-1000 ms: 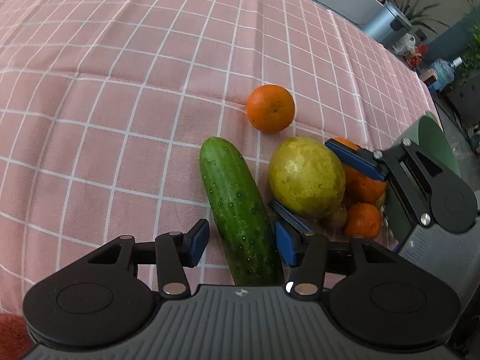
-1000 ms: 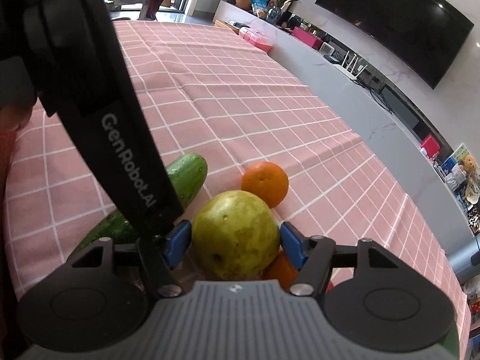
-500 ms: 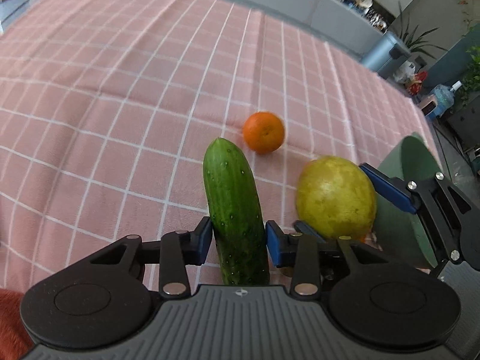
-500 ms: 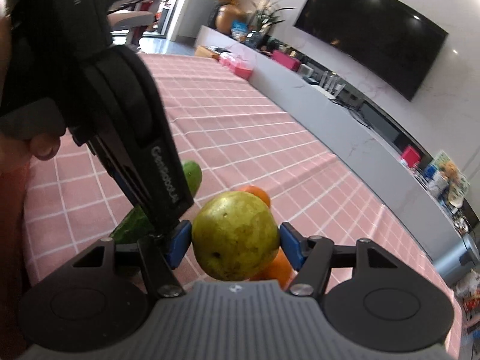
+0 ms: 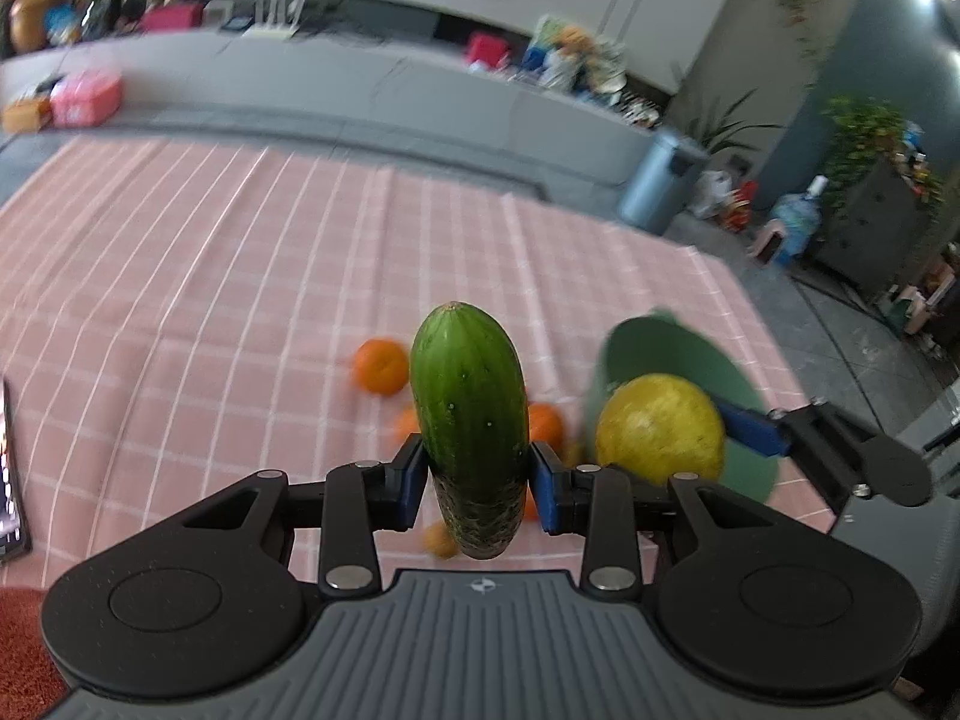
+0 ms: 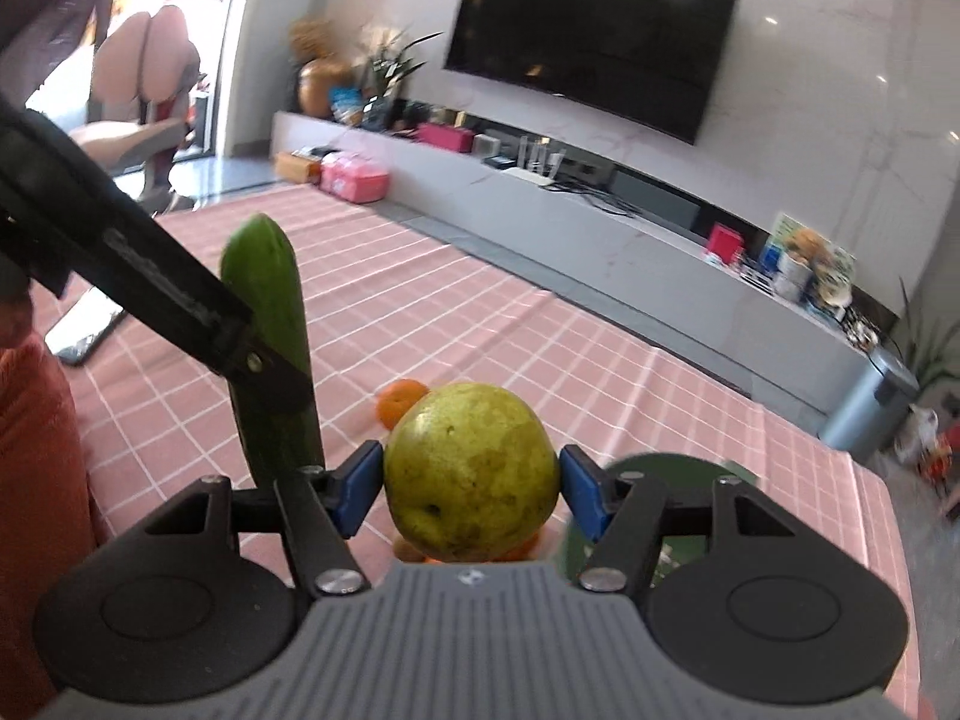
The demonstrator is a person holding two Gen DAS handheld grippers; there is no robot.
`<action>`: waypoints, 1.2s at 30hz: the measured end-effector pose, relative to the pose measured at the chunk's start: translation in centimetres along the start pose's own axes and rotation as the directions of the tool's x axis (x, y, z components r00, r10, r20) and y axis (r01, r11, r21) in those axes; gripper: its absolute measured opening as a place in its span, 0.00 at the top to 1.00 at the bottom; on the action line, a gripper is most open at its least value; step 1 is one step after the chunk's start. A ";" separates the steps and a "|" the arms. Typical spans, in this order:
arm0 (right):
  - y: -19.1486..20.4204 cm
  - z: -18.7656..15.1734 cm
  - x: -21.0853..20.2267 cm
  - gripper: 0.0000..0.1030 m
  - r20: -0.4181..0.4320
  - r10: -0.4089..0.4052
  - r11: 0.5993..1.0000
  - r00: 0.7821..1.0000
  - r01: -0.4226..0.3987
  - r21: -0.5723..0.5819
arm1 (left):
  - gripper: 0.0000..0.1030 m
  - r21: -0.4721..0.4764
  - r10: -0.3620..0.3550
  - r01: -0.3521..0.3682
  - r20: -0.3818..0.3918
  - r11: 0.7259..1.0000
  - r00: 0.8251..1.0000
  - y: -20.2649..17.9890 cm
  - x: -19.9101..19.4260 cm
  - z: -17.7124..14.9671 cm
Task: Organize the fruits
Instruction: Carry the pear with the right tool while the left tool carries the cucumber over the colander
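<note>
Behind everything runs a long grey media bench [image 6: 600, 204] under a wall-mounted television [image 6: 585, 42], cluttered with boxes and bottles; a grey bin [image 5: 657, 189] stands at its far end; nearer lies the table under a pink checked tablecloth [image 5: 210, 276], with a phone [image 6: 84, 330] lying flat near the person's red sleeve [image 6: 36, 438]; a green plate [image 5: 666, 354] sits at the right side of the cloth, partly hidden behind the raised fruit; the left gripper [image 5: 477, 480] is clamped on a cucumber [image 5: 468, 414], blue pads pressing both flanks near its lower end, the jaws having just been closing onto it, and the cucumber stands up off the cloth; the right gripper [image 6: 471, 489] is clamped on a yellow-green pear [image 6: 471, 471], pads tight on both sides, held clear above the table and just beside the cucumber; on the cloth below, one orange [image 5: 379, 366] lies apart at the left, while smaller, blurred oranges [image 5: 543, 423] sit clustered under the two held items
</note>
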State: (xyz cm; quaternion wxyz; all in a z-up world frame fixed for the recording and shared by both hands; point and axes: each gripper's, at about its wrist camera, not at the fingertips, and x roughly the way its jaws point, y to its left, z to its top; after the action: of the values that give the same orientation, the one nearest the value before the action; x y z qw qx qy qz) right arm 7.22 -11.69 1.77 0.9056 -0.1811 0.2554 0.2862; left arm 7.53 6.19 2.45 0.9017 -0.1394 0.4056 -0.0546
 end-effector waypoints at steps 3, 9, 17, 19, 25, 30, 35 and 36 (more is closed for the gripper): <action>-1.5 -0.2 -1.6 0.41 0.002 -0.020 0.999 1.000 0.020 0.032 | 0.61 0.054 -0.038 0.036 0.031 0.998 0.999 -2.3 -1.2 0.7; -4.2 -0.3 -4.1 0.41 -0.008 -0.058 0.996 0.998 0.058 0.063 | 0.61 0.151 -0.133 0.124 0.051 0.981 0.990 -7.0 -1.2 2.3; -8.3 -1.3 -4.5 0.41 -0.101 -0.141 0.989 0.985 0.145 0.029 | 0.61 0.220 -0.200 0.205 -0.047 0.954 0.979 -11.1 4.0 3.4; -9.3 -1.7 -3.9 0.41 -0.140 -0.144 0.989 0.980 0.148 0.021 | 0.61 0.236 -0.203 0.216 -0.079 0.947 0.976 -11.9 5.4 3.2; -11.1 -2.9 -0.2 0.41 -0.274 -0.111 0.994 0.955 0.113 -0.010 | 0.61 0.230 -0.218 0.255 -0.173 0.939 0.960 -11.7 9.2 2.5; -12.3 -3.7 3.3 0.41 -0.376 -0.071 0.997 0.924 0.079 0.007 | 0.61 0.205 -0.226 0.273 -0.228 0.940 0.947 -11.4 11.3 3.2; -13.1 -4.3 5.0 0.41 -0.415 -0.036 0.995 0.909 0.072 0.073 | 0.61 0.189 -0.208 0.268 -0.284 0.945 0.936 -10.8 14.1 3.1; -13.2 -4.3 5.3 0.41 -0.419 -0.031 0.994 0.908 0.071 0.079 | 0.61 0.178 -0.212 0.272 -0.296 0.946 0.931 -10.6 14.6 3.2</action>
State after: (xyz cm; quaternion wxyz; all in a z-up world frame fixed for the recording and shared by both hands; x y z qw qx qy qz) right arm 17.49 -21.63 -2.34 0.8447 -0.2025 0.4509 0.2051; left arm 19.79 -6.40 -2.88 0.8331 -0.0808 0.4972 -0.2285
